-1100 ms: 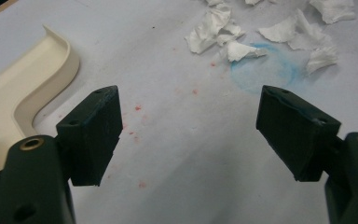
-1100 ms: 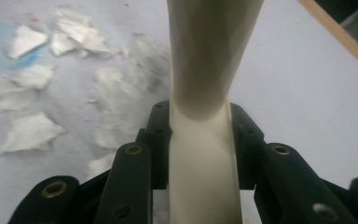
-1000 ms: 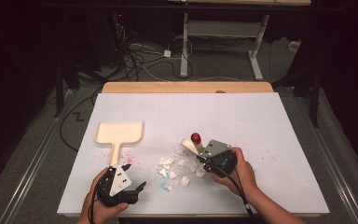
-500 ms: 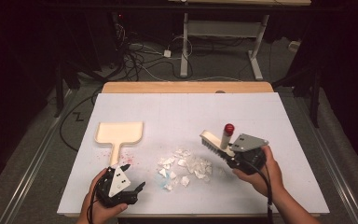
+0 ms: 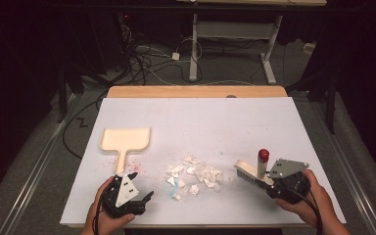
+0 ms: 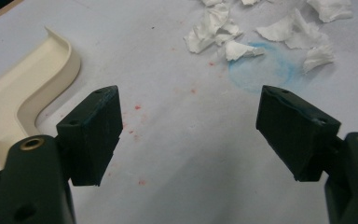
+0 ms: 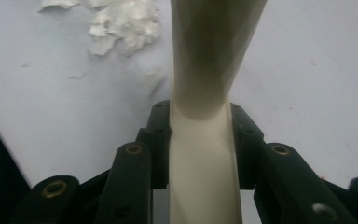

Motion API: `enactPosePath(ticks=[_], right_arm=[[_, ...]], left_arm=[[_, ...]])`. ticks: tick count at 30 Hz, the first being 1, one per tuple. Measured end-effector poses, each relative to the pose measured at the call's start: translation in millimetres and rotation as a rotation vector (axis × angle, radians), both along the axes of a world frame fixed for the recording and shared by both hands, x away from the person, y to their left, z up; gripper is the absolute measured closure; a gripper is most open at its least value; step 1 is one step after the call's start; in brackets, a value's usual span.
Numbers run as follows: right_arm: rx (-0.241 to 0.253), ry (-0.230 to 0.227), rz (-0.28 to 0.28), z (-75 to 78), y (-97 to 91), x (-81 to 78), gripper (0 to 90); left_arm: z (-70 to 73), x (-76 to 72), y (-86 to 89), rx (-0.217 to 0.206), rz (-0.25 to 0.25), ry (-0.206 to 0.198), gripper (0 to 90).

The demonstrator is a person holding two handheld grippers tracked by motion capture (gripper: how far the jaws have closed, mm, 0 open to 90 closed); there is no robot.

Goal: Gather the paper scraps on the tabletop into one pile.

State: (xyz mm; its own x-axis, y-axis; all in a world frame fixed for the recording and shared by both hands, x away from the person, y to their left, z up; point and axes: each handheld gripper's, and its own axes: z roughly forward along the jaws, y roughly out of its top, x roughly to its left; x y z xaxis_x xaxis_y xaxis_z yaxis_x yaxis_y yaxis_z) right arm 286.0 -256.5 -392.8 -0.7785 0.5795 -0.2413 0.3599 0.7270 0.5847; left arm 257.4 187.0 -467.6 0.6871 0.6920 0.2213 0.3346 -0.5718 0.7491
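Surface: a white table top [image 5: 215, 122] is laid over a wooden board, of which a strip [image 5: 196, 91] is seen at the far edge. Faint red specks [image 6: 137, 108] and a pale blue ring stain [image 6: 261, 70] are marked on the white sheet.

Left gripper [image 5: 144, 198]: held in a hand at the near left edge; its jaws are spread wide with nothing between them, and bare table is seen in the gap. A cream dustpan [image 5: 125, 140] is lying flat just beyond and to the left of the left finger [image 6: 95, 130], its handle running toward that finger.

Torn white paper scraps [image 5: 193, 174]: scattered in a loose heap ahead of the right finger [image 6: 296, 126] of the left gripper, between the two grippers.

Right gripper [image 5: 267, 180]: held in a hand at the near right; its jaws are clamped on the cream handle of a brush [image 5: 254, 169], which passes straight up between the fingers [image 7: 161, 140]. The brush handle is capped in red [image 5: 263, 155], and its bristle head is resting on the table just right of the scraps.

Room: dark. A grey floor [image 5: 39, 161], tangled cables [image 5: 142, 54] and a white metal desk frame [image 5: 235, 39] are seen beyond the table.
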Motion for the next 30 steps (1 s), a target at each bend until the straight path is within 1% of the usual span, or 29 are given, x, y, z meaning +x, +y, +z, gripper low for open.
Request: enactPosePath(ticks=[1, 3, 5, 7, 8, 9, 10, 11, 12, 14, 16, 17, 19, 21, 22, 23, 24, 25, 26, 27, 28, 30], right_arm=[[0.004, 0.016, 0.012, -1.4, 3.6, -3.0, 67.7], [0.010, 0.032, 0.054, -5.0, 13.5, -6.3, 67.8], [0.000, 0.030, 0.078, -8.9, 26.5, -8.8, 67.7], [-0.006, 0.018, 0.101, -12.2, 39.9, -9.3, 67.7], [-0.002, 0.019, 0.114, -13.1, 46.4, -8.9, 67.7], [0.008, 0.014, 0.132, -12.8, 58.9, -7.8, 67.7], [0.008, 0.014, 0.132, -12.8, 58.9, -7.8, 67.7], [0.013, 0.010, 0.151, -12.4, 64.7, -5.9, 67.7], [0.019, 0.010, 0.158, -11.7, 70.1, -4.6, 67.7], [0.026, -0.010, 0.169, -10.1, 78.0, -2.3, 67.7], [0.048, -0.006, 0.192, -9.4, 86.0, 1.0, 67.7], [0.050, -0.013, 0.186, -8.7, 88.5, 1.6, 67.7], [0.051, -0.022, 0.196, -6.2, 90.3, 3.1, 67.7], [0.076, -0.036, 0.204, -0.9, 86.2, 2.3, 67.7], [0.099, -0.043, 0.197, 2.2, 83.2, 1.6, 67.7], [0.115, -0.051, 0.198, 6.2, 79.3, 1.7, 67.7], [0.141, -0.054, 0.188, 9.9, 76.6, 0.9, 67.7], [0.164, -0.058, 0.190, 13.7, 73.7, 0.8, 67.7], [0.195, -0.066, 0.179, 16.9, 72.1, 0.0, 67.7], [0.216, -0.078, 0.183, 19.7, 71.1, 0.0, 67.7], [0.233, -0.082, 0.186, 21.9, 71.2, -0.3, 67.7], [0.241, -0.090, 0.203, 24.0, 74.8, -0.9, 67.7]], left_arm=[[-0.3, 0.5, -0.4, 0.000, -0.001, 0.002, 21.5], [-0.7, 1.4, -1.2, 0.005, -0.006, 0.005, 21.5], [-1.2, 1.9, -2.4, 0.006, -0.010, 0.007, 21.6], [-1.5, 2.1, -2.8, 0.006, -0.012, 0.007, 21.6], [-1.6, 2.3, -2.7, 0.006, -0.012, 0.009, 21.6], [-1.8, 2.5, -2.5, 0.007, -0.011, 0.010, 21.6], [-1.9, 2.8, -2.4, 0.006, -0.011, 0.011, 21.6], [-2.1, 3.0, -2.4, 0.006, -0.011, 0.013, 21.6], [-2.3, 3.1, -2.6, 0.006, -0.011, 0.013, 21.7], [-2.5, 3.1, -2.7, 0.009, -0.012, 0.014, 21.7], [-2.7, 3.2, -2.2, 0.009, -0.010, 0.015, 21.7], [-2.8, 3.1, -2.0, 0.010, -0.008, 0.014, 21.7], [-2.2, 2.6, -0.7, 0.005, -0.004, 0.010, 21.7], [-1.5, 1.9, 1.2, 0.002, 0.002, 0.007, 21.7], [-1.0, 2.2, 2.5, 0.002, 0.006, -0.003, 21.7], [-0.9, 1.8, 3.6, -0.008, 0.016, 0.006, 21.6], [-0.3, 2.5, 4.8, -0.007, 0.016, -0.007, 21.7], [0.2, 2.5, 5.5, -0.005, 0.023, -0.012, 21.7], [0.8, 2.3, 6.2, -0.010, 0.029, -0.015, 21.7], [1.4, 2.2, 6.8, -0.016, 0.034, -0.017, 21.6], [1.9, 2.2, 7.3, -0.015, 0.039, -0.021, 21.7], [2.1, 2.4, 7.3, -0.018, 0.048, -0.023, 21.7]])
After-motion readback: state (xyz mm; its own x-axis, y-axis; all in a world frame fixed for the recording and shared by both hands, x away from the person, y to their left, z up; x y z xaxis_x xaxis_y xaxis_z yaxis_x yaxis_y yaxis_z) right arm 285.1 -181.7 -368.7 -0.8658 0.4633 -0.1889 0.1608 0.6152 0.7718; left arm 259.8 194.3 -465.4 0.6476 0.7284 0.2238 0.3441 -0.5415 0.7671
